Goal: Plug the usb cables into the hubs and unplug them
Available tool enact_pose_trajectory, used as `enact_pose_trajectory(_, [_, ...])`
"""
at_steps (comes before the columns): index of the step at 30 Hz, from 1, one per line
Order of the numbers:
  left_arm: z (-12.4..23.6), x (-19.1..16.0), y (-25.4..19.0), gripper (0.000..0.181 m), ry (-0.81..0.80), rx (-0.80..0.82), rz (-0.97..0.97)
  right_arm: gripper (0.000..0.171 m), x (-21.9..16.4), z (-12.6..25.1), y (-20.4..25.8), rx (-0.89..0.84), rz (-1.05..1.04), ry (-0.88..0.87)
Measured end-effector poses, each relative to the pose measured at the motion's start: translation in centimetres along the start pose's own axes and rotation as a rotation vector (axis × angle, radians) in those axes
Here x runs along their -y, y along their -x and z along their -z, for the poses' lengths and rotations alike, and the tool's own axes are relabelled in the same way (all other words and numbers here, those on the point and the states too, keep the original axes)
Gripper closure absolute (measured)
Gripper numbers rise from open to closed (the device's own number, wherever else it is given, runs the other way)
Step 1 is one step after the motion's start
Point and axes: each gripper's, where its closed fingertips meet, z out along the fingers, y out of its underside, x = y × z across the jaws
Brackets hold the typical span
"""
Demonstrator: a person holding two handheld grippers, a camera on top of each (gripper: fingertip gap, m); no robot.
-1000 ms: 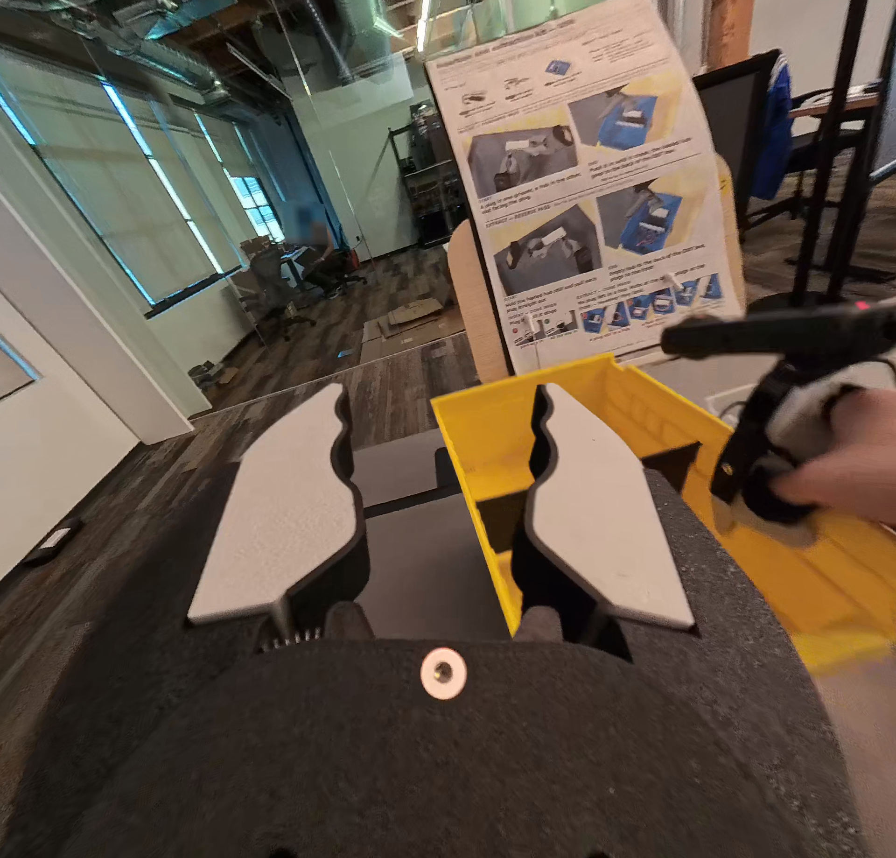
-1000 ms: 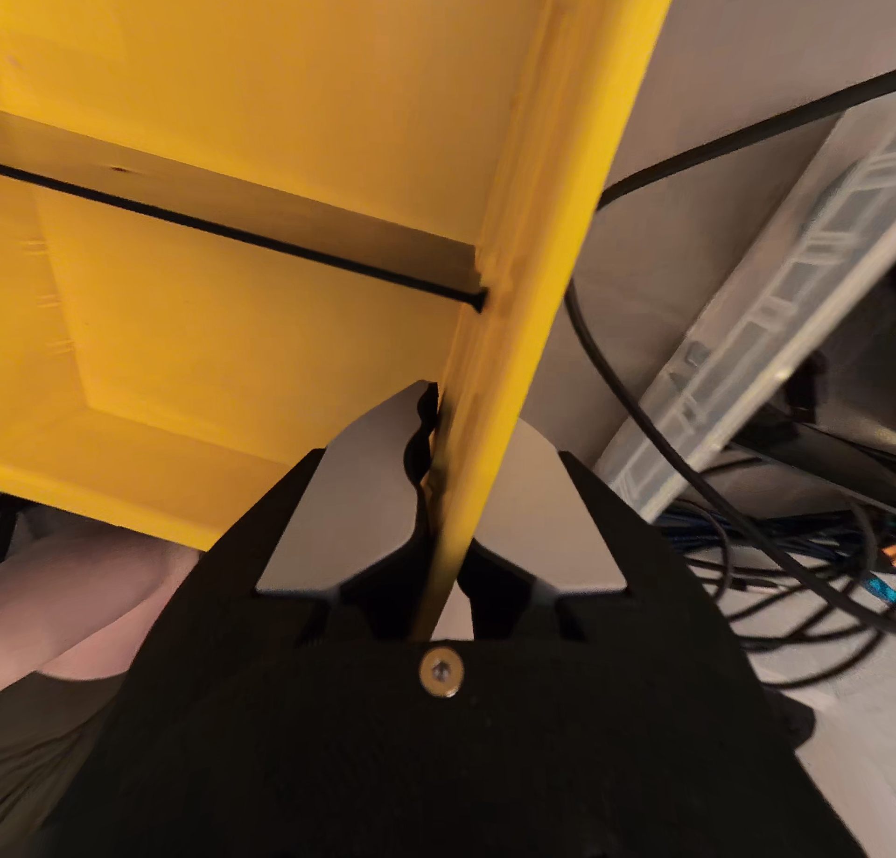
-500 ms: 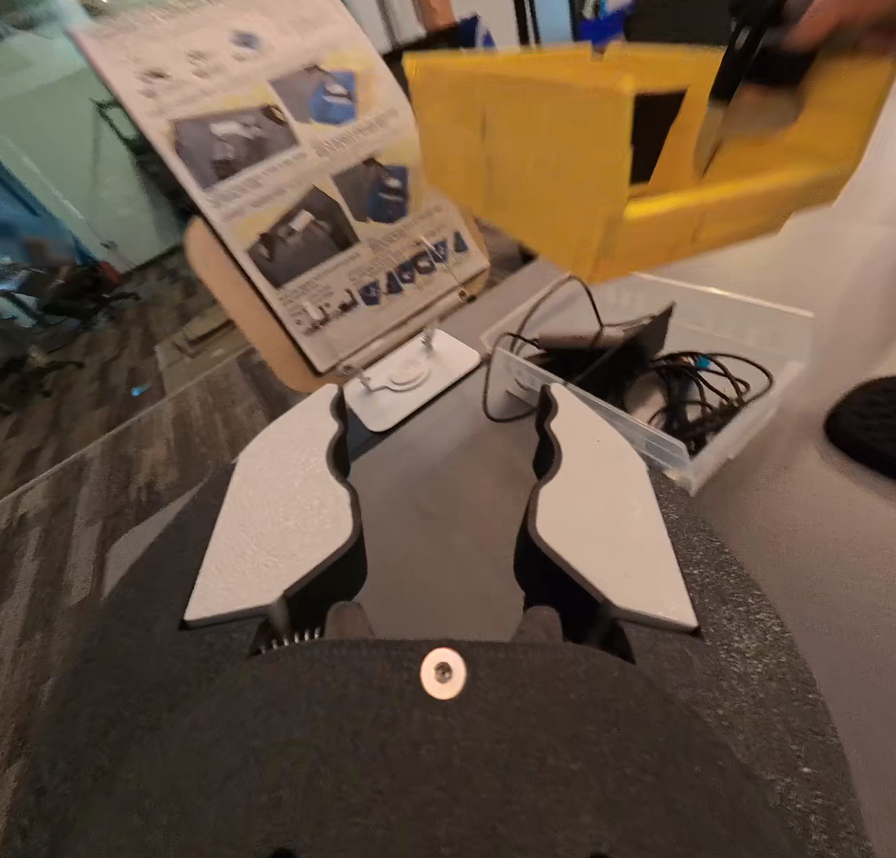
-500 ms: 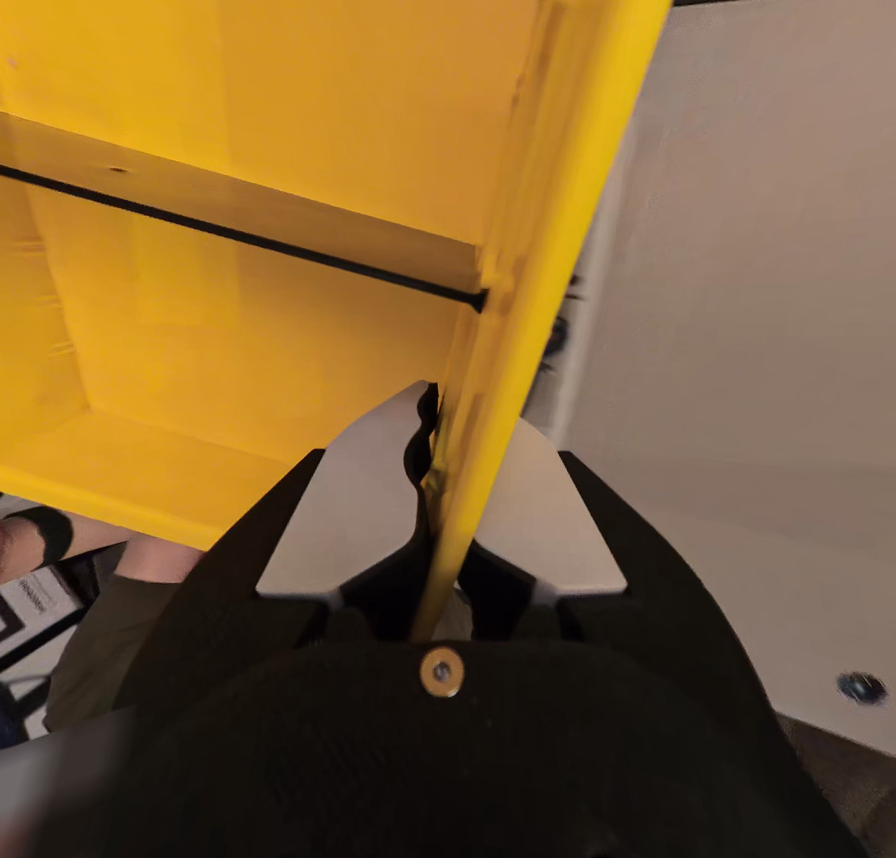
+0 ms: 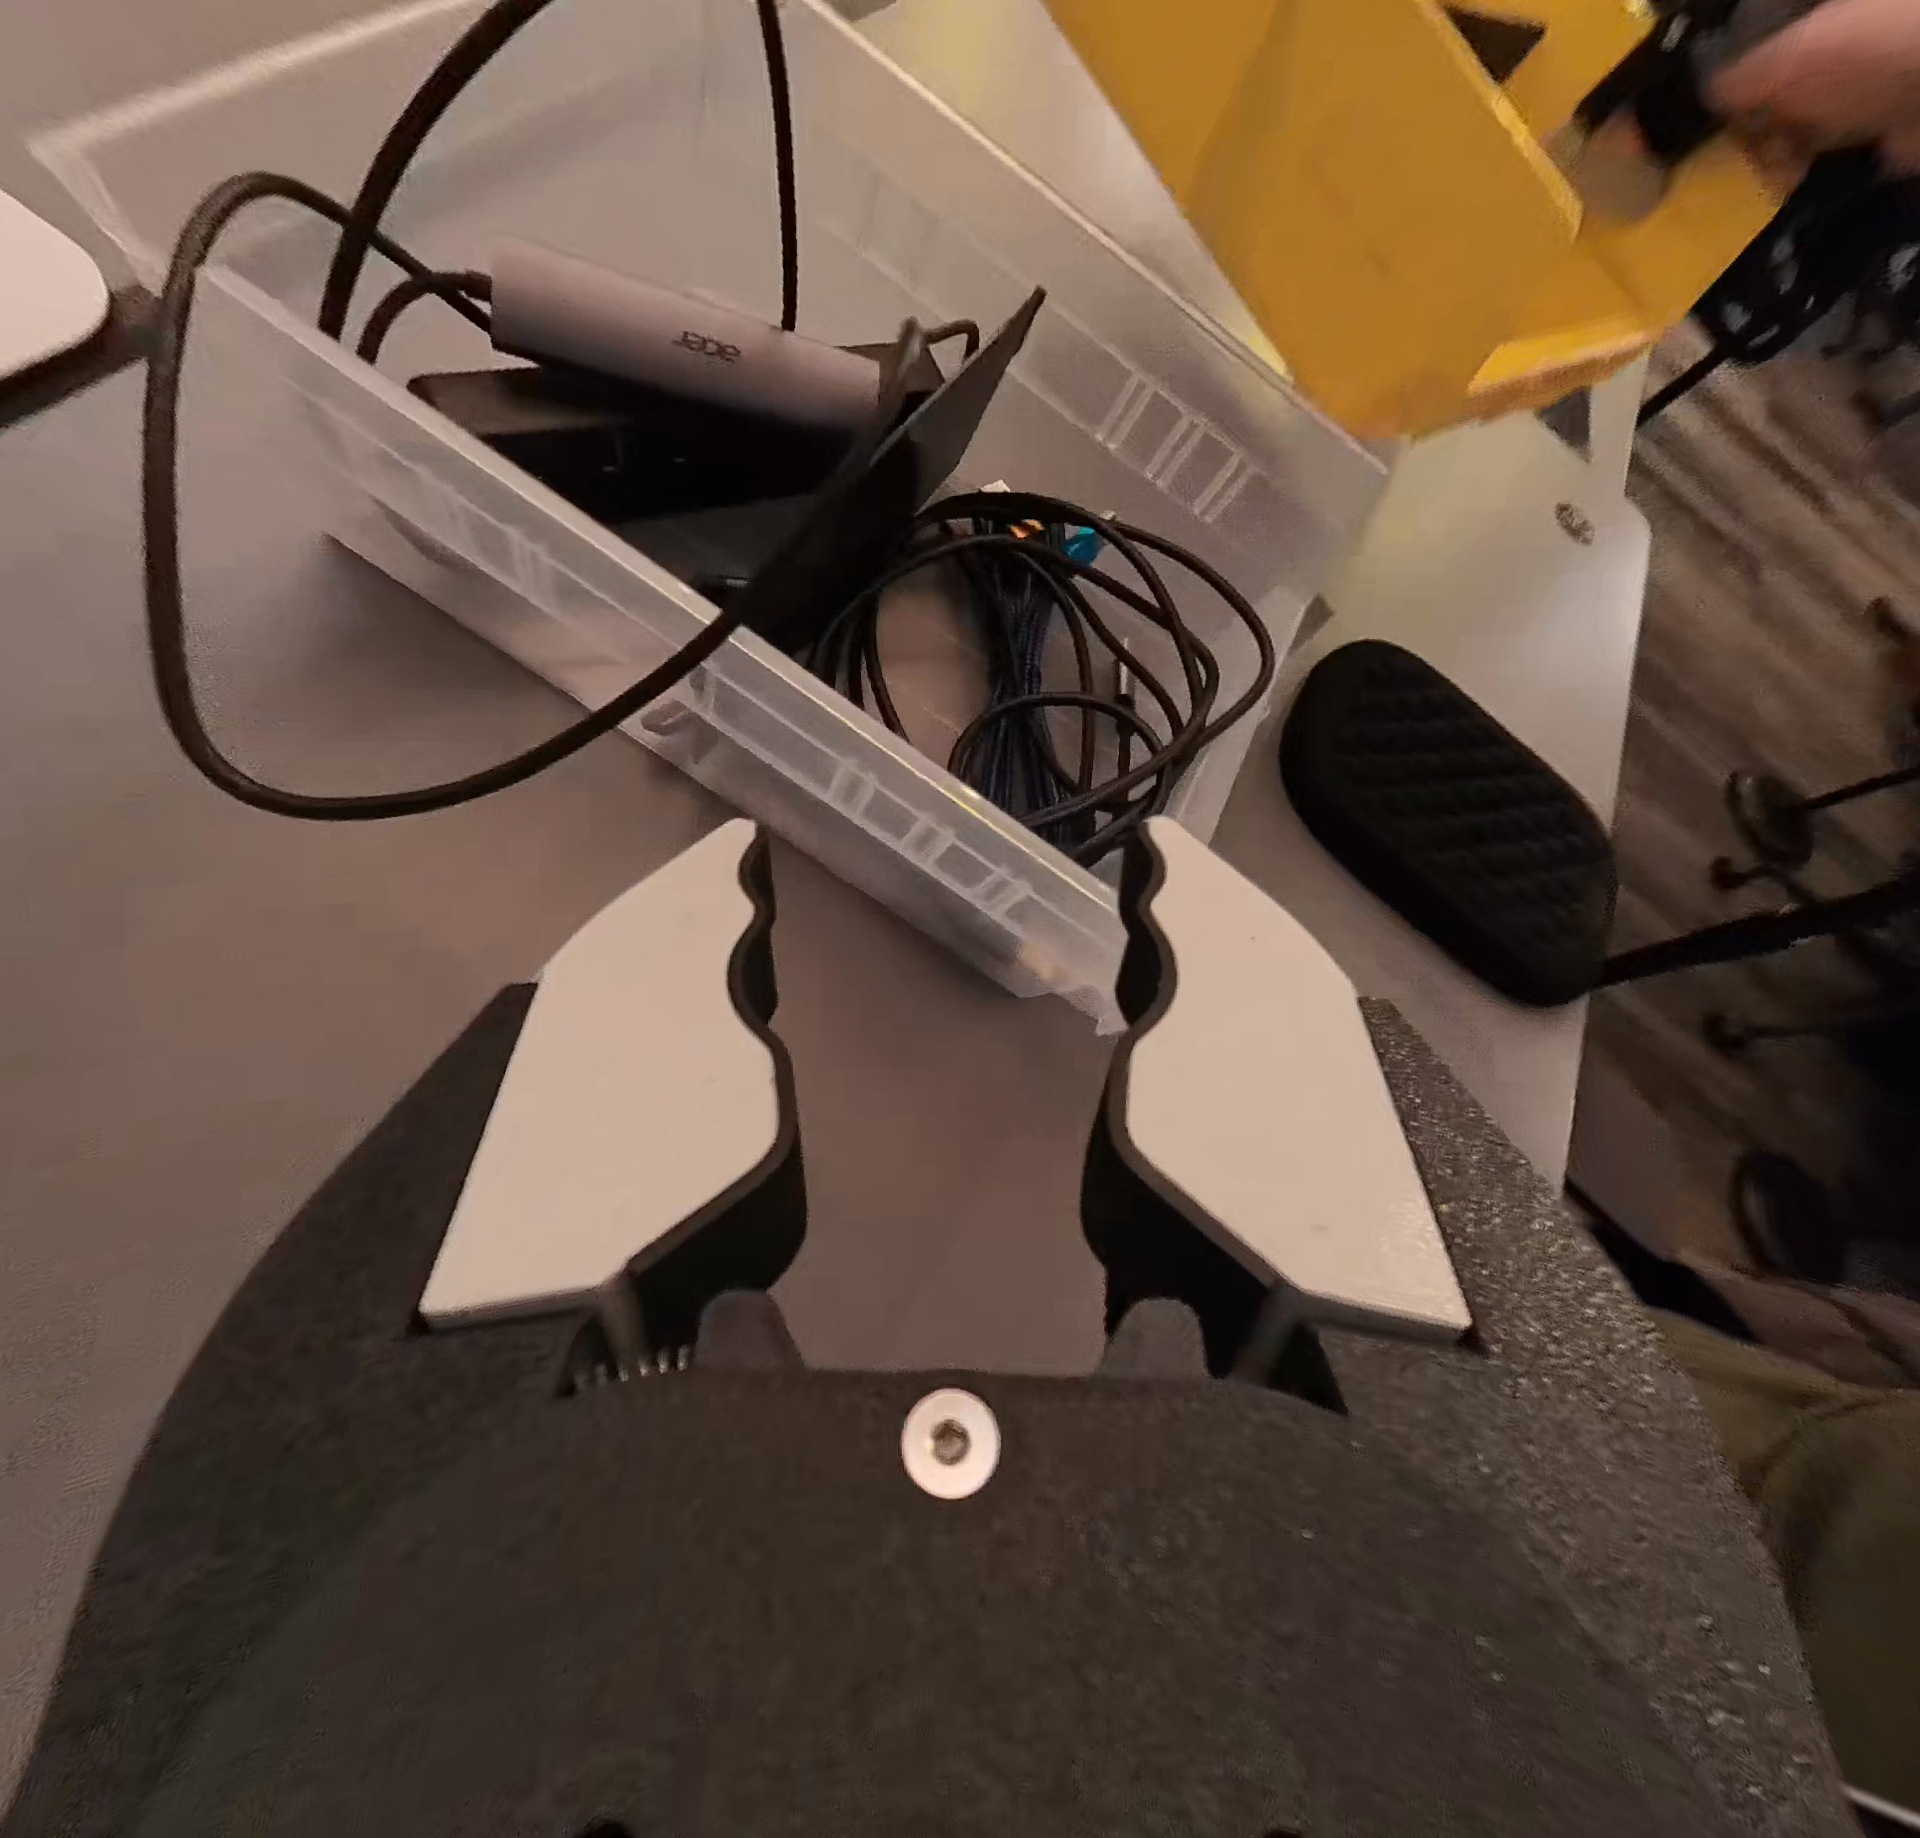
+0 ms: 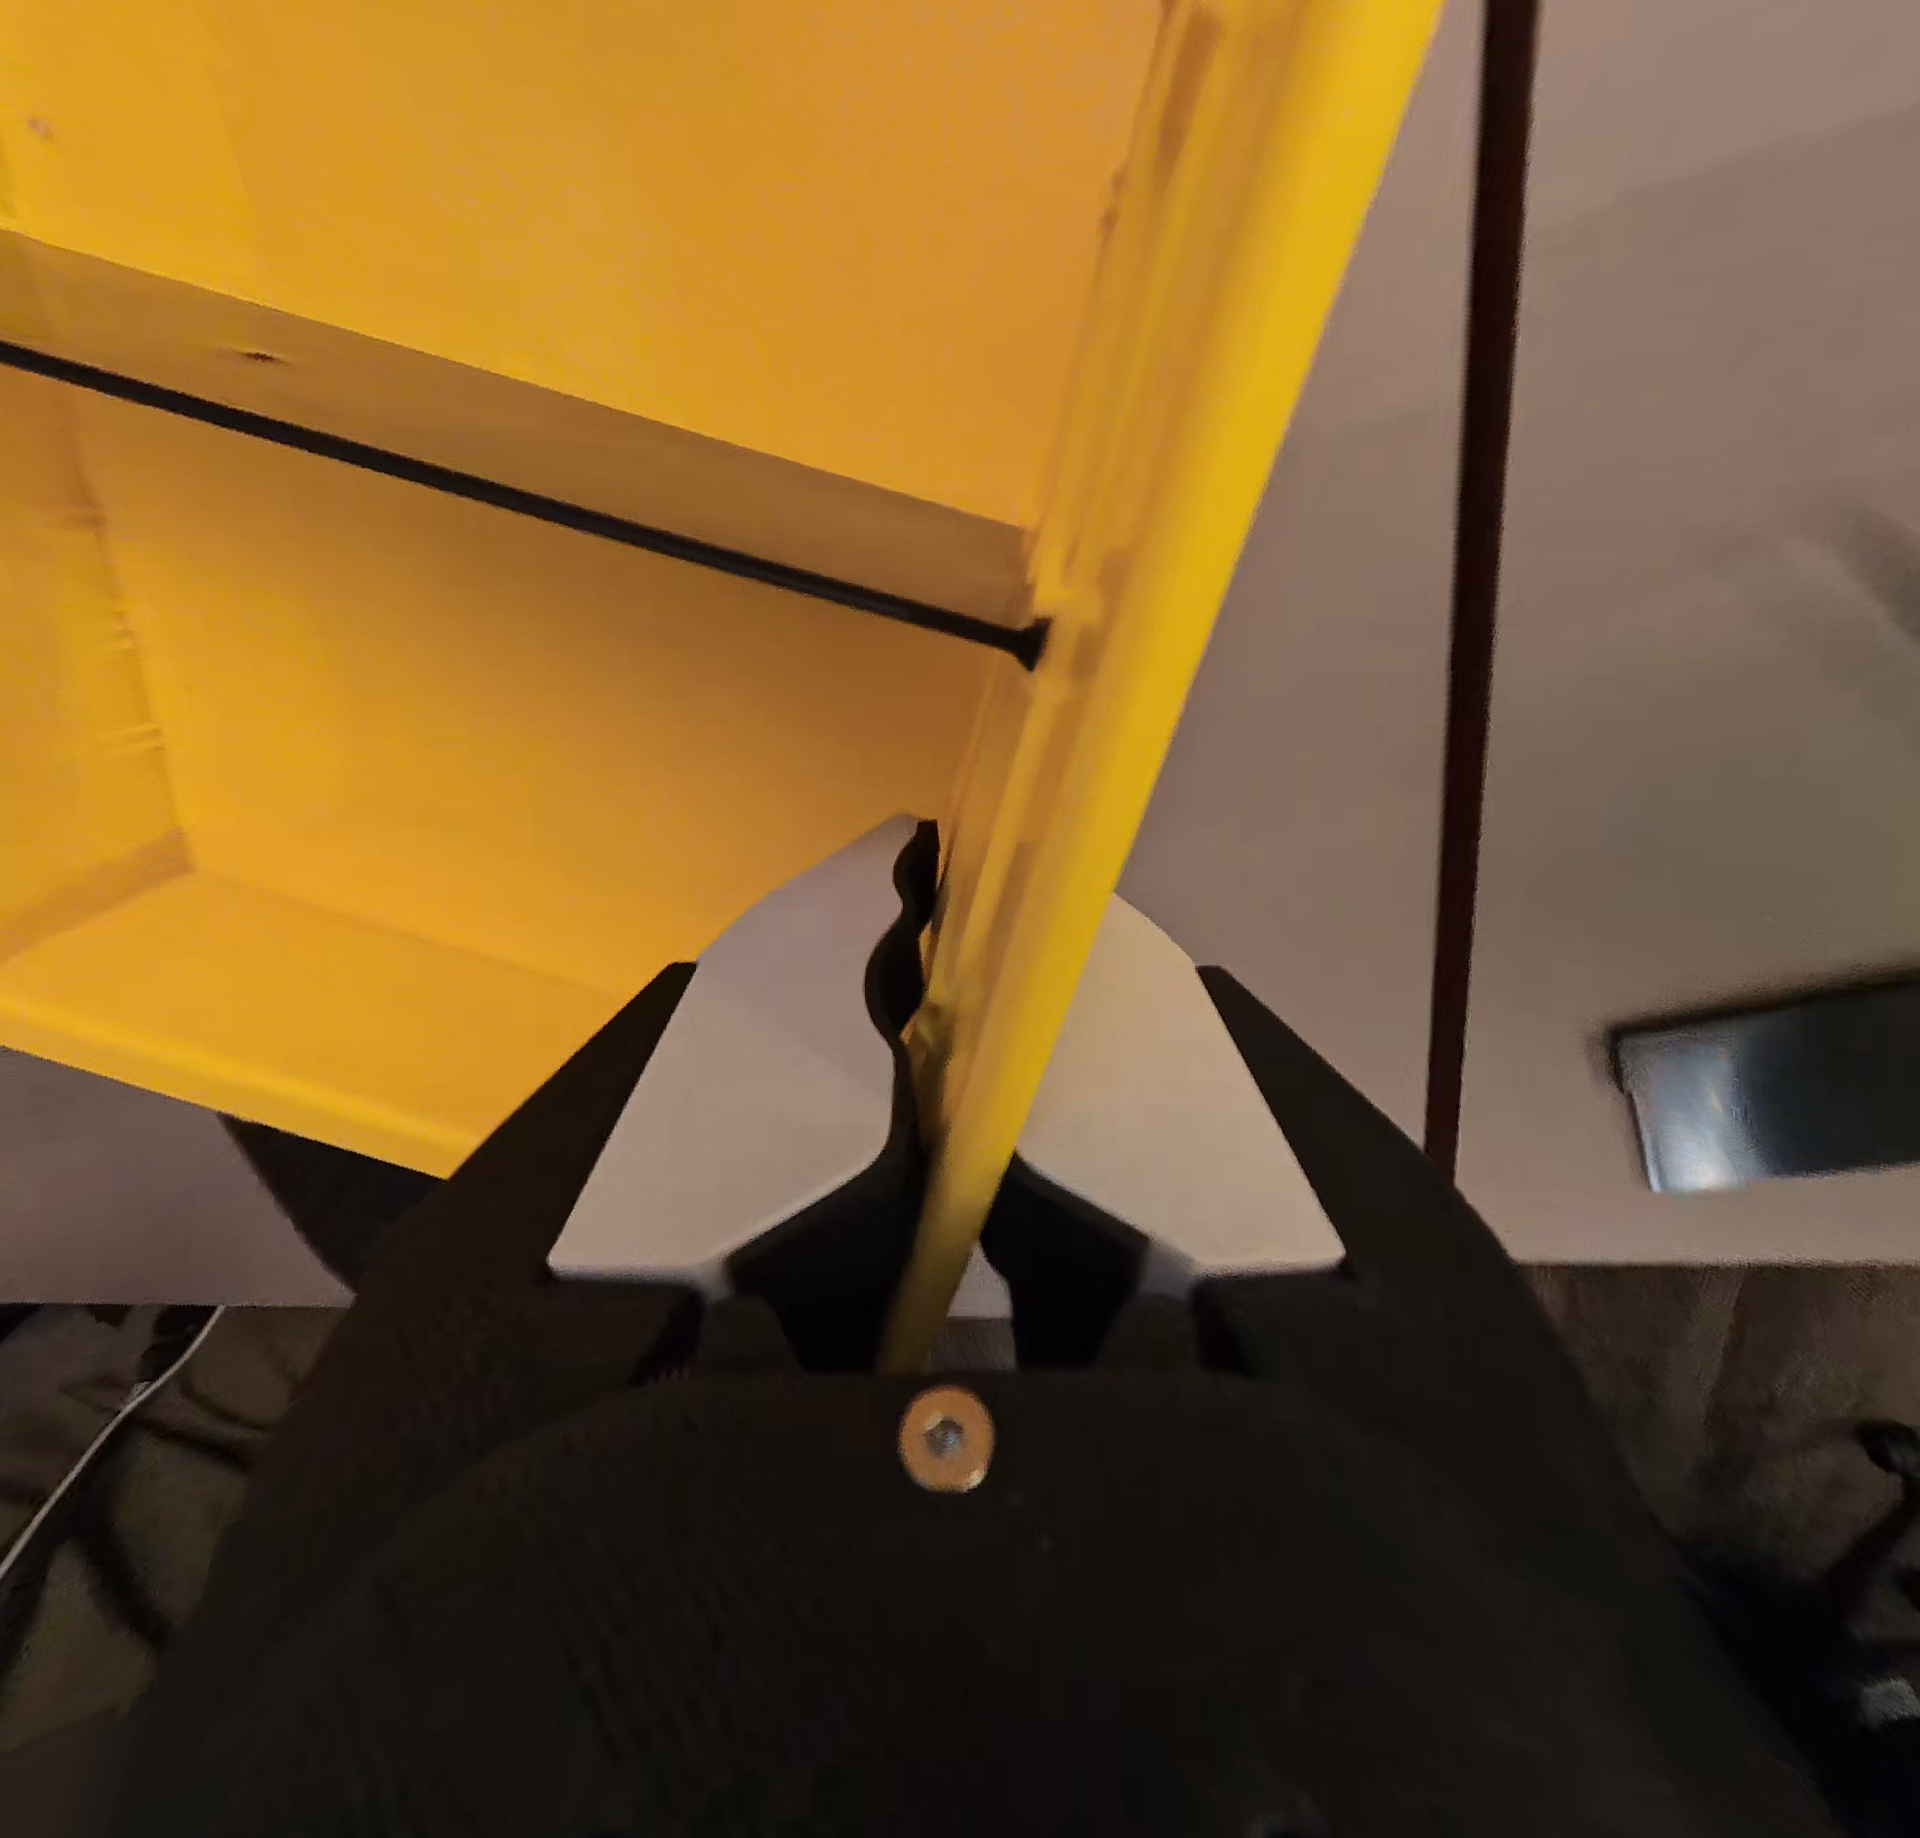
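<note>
A clear plastic tray [image 5: 790,739] on the grey table holds a grey USB hub [image 5: 675,339], a black hub [image 5: 644,448] under it and a tangle of black USB cables [image 5: 1049,687]. One black cable [image 5: 177,583] loops out over the tray's near wall onto the table. My left gripper [image 5: 945,915] is open and empty, just in front of the tray's near corner. My right gripper [image 6: 945,915] is shut on the side wall of a yellow bin [image 6: 582,354] and holds it in the air; the bin also shows up right in the left wrist view [image 5: 1340,178].
A black textured pad [image 5: 1444,812] lies on the table right of the tray. The table's right edge [image 5: 1600,853] drops to a dark carpet floor. A white base plate [image 5: 31,282] sits at the far left. A dark slot [image 6: 1777,1092] shows in the table. My right fingertips sit around 50 cm from my left ones. The white base plate [image 5: 31,282] is about 30 cm from my left fingertips and 60 cm from my right.
My left gripper has tilted down and moved up close to the clear tray, still open. My right gripper has carried the yellow bin to the right, away from over the tray.
</note>
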Motion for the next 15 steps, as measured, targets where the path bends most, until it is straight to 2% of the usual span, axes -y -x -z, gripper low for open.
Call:
enact_pose_trajectory(2, [-1.1,-0.1,0.0,0.120,-0.005,-0.030,0.069,0.166,-0.1,-2.3,-0.2,0.028,0.035,0.025])
enact_pose_trajectory(6, [-3.8,-1.5,0.5,0.117,0.157,-0.033,0.154,0.166,0.4,-5.4,0.4,0.035,0.126,0.064])
enact_pose_trajectory(8, [-4.8,-1.3,-0.5,0.129,0.212,-0.092,0.222,0.166,1.0,-6.0,0.9,0.029,0.172,0.057])
enact_pose_trajectory(9, [-5.2,-1.3,-0.6,0.127,0.245,-0.089,0.251,0.166,1.2,-6.1,1.2,0.029,0.187,0.061])
enact_pose_trajectory(10, [-5.3,-1.4,-0.1,0.135,0.291,-0.041,0.238,0.166,1.4,-6.1,1.5,0.031,0.202,0.063])
enact_pose_trajectory(12, [-5.5,-2.0,1.8,0.134,0.401,0.109,0.164,0.166,1.6,-6.2,2.1,0.021,0.227,0.068])
enact_pose_trajectory(13, [-5.6,-2.2,2.2,0.129,0.449,0.144,0.145,0.166,1.5,-6.3,2.5,0.021,0.237,0.070])
enact_pose_trajectory(15, [-5.8,-2.4,1.7,0.137,0.514,0.132,0.171,0.166,1.4,-6.4,3.2,0.026,0.253,0.073])
